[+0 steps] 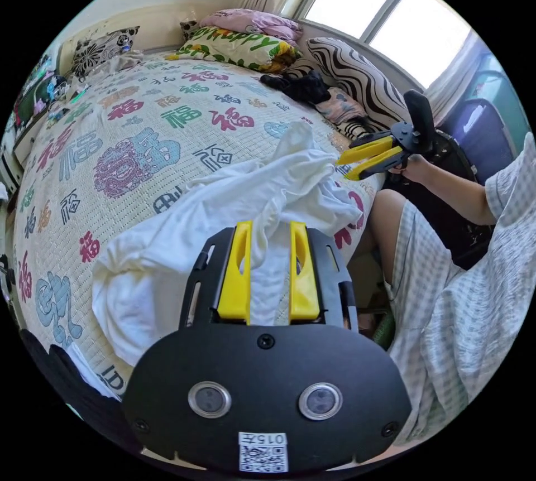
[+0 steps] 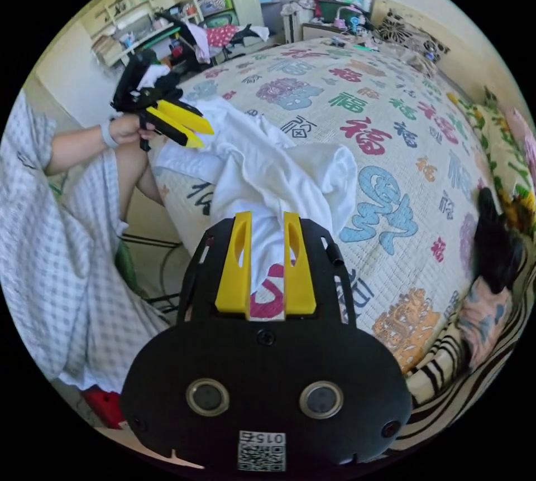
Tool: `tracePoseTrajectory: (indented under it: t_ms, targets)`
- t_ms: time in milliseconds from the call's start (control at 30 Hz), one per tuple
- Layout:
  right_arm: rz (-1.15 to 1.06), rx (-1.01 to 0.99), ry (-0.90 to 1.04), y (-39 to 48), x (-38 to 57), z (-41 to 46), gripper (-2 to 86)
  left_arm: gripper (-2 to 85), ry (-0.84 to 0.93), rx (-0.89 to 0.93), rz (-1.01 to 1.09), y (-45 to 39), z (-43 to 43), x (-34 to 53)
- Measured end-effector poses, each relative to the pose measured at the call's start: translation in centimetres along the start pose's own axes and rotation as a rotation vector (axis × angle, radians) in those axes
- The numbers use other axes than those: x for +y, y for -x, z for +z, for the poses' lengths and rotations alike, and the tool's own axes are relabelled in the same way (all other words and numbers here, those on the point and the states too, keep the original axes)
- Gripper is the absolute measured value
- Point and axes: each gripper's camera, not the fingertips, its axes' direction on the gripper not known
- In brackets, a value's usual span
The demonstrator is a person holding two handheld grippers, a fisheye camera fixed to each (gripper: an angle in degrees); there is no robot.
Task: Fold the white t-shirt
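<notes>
Loosely open hand-held gripper (image 1: 270, 227), over white t-shirt (image 1: 223, 213)

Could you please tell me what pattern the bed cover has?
The bed cover is cream with multicoloured characters, clearest in the right gripper view.

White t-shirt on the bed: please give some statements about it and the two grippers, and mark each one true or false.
1. The white t-shirt lies crumpled on the patterned bedspread. True.
2. The t-shirt is already folded into a neat square. False: it is bunched and wrinkled, not folded.
3. The left gripper has its jaws apart with white cloth between them. True.
4. The right gripper is held over the floor. False: it is over the bed edge, at the t-shirt.
5. A black garment lies on the bed near the pillows. True.
6. The bedspread is plain white. False: it bears coloured characters.
</notes>
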Motion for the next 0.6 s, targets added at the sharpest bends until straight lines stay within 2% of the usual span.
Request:
tracePoseTrajectory:
  t_ms: [133,267,433,600]
  targets:
    - [-0.014,0.06,0.072,2.2,-0.4,3.0,7.4,9.8,0.102,-0.069,0.02,-1.4,2.5,-0.2]
    - [0.043,0.009,0.055,3.3,0.5,3.0,3.6,6.4,0.097,-0.128,0.061,-2.7,1.6,0.1]
    - [0.139,-0.071,0.005,5.5,0.8,-0.1,1.2,1.5,-0.048,-0.167,0.051,-5.0,-4.9,-0.8]
    - [0.183,-0.034,-0.162,10.7,0.5,-9.7,0.4,0.7,-0.257,-0.125,0.058,-8.4,-15.5,-2.4]
